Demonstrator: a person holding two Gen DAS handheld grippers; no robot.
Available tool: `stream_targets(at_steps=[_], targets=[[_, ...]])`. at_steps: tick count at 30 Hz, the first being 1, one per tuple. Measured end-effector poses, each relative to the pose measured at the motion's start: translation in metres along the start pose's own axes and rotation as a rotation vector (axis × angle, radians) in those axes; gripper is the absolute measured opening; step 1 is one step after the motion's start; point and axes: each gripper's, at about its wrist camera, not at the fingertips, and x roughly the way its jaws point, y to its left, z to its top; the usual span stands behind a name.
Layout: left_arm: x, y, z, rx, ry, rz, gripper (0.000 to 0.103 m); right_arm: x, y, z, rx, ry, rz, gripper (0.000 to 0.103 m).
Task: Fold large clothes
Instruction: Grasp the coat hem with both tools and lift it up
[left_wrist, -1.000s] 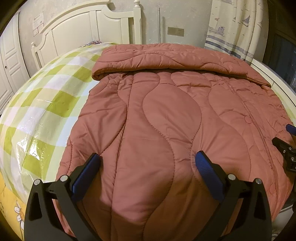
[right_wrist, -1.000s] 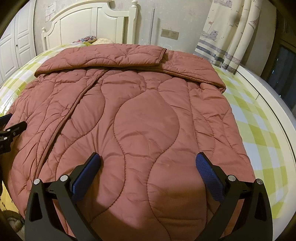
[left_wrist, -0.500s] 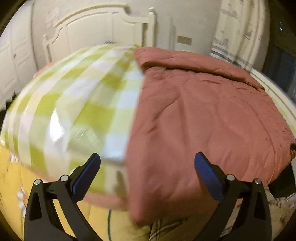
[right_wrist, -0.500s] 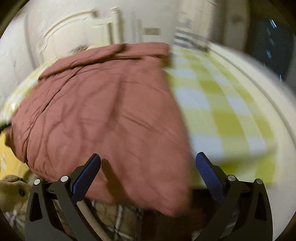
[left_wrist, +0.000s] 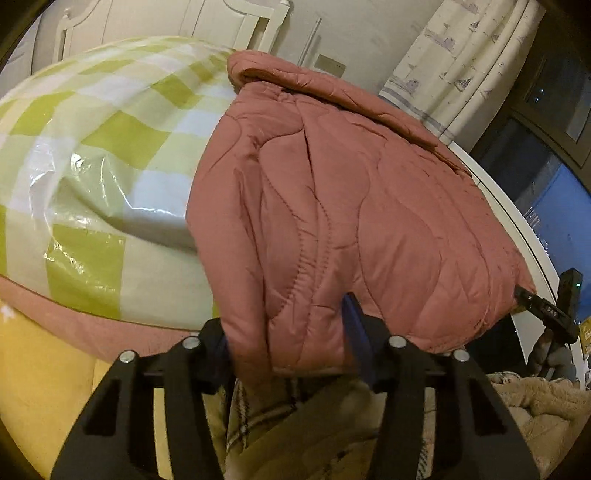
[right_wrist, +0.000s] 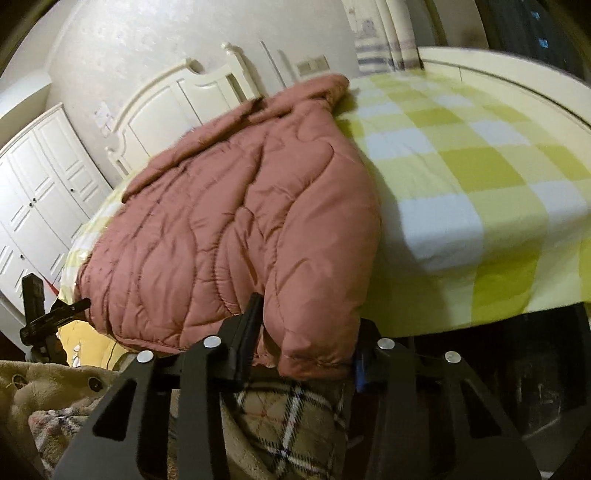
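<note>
A large dusty-pink quilted coat (left_wrist: 351, 206) lies on a bed with a green and white checked cover (left_wrist: 92, 147). My left gripper (left_wrist: 291, 343) is shut on the coat's near left hem corner at the bed's foot. My right gripper (right_wrist: 306, 343) is shut on the near right hem corner of the coat (right_wrist: 229, 229). Both corners bunch between the blue-padded fingers. The right gripper (left_wrist: 543, 310) shows at the right edge of the left wrist view, and the left gripper (right_wrist: 55, 317) at the left edge of the right wrist view.
A white headboard (right_wrist: 177, 96) and wardrobe doors (right_wrist: 33, 192) stand behind the bed. A curtain (left_wrist: 454, 66) hangs at the right. A plaid garment (right_wrist: 291, 413) and a beige fleece (left_wrist: 535, 406) lie below the bed's foot. The checked cover (right_wrist: 461, 155) spreads right of the coat.
Both grippers dropped from above the spread coat to its near hem, moved apart to the two corners, and closed on them. They were open before.
</note>
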Motion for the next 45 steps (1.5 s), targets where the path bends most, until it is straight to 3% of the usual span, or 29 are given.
stream_targets(at_steps=[2, 3, 4, 7, 8, 9, 11, 15, 21, 25, 29, 34, 37, 40, 42, 44, 45], targets=[[0.003, 0.006, 0.000, -0.035, 0.000, -0.025, 0.055, 0.004, -0.002, 0.001, 0.008, 0.008, 0.003, 0.042], [0.006, 0.009, 0.000, -0.052, 0.000, -0.030, 0.068, 0.006, -0.003, 0.001, 0.015, 0.012, -0.003, 0.043], [0.010, 0.013, 0.000, -0.070, 0.003, -0.027, 0.073, 0.010, -0.007, 0.001, 0.039, 0.013, -0.001, 0.044], [0.015, 0.017, 0.000, -0.095, 0.001, -0.057, 0.074, 0.018, -0.012, 0.000, 0.080, 0.010, 0.025, 0.043], [0.013, 0.015, 0.001, -0.088, -0.003, -0.074, 0.063, 0.018, -0.010, 0.000, 0.070, 0.007, 0.028, 0.039], [0.010, 0.011, 0.002, -0.070, -0.007, -0.099, 0.037, 0.016, -0.007, -0.001, 0.052, 0.001, 0.035, 0.027], [-0.001, 0.005, 0.003, -0.038, -0.037, -0.121, 0.015, 0.003, 0.001, -0.001, 0.014, -0.033, 0.070, 0.020], [-0.036, -0.008, 0.007, 0.010, -0.147, -0.175, 0.012, -0.030, 0.003, 0.001, 0.034, -0.133, 0.166, 0.014], [-0.112, -0.022, 0.023, 0.024, -0.320, -0.319, 0.009, -0.098, 0.023, 0.013, 0.008, -0.319, 0.348, 0.010], [-0.167, -0.023, 0.023, 0.058, -0.422, -0.342, 0.008, -0.145, 0.040, 0.018, -0.066, -0.413, 0.384, 0.010], [-0.211, -0.018, 0.021, 0.042, -0.516, -0.421, 0.008, -0.185, 0.052, 0.023, -0.098, -0.511, 0.429, 0.010], [-0.221, -0.012, 0.050, -0.016, -0.573, -0.468, 0.008, -0.190, 0.075, 0.066, -0.129, -0.551, 0.425, 0.009], [-0.205, -0.010, 0.099, -0.036, -0.588, -0.421, 0.008, -0.165, 0.089, 0.118, -0.139, -0.538, 0.363, 0.009], [-0.165, -0.007, 0.161, -0.086, -0.541, -0.350, 0.008, -0.116, 0.096, 0.180, -0.118, -0.477, 0.250, 0.010], [-0.135, -0.008, 0.197, -0.097, -0.508, -0.249, 0.008, -0.071, 0.092, 0.223, -0.077, -0.414, 0.149, 0.010], [-0.087, -0.004, 0.238, -0.127, -0.438, -0.102, 0.012, -0.015, 0.079, 0.259, -0.021, -0.308, 0.064, 0.011], [-0.064, 0.001, 0.252, -0.152, -0.396, -0.055, 0.014, 0.009, 0.070, 0.272, 0.020, -0.262, 0.033, 0.018]])
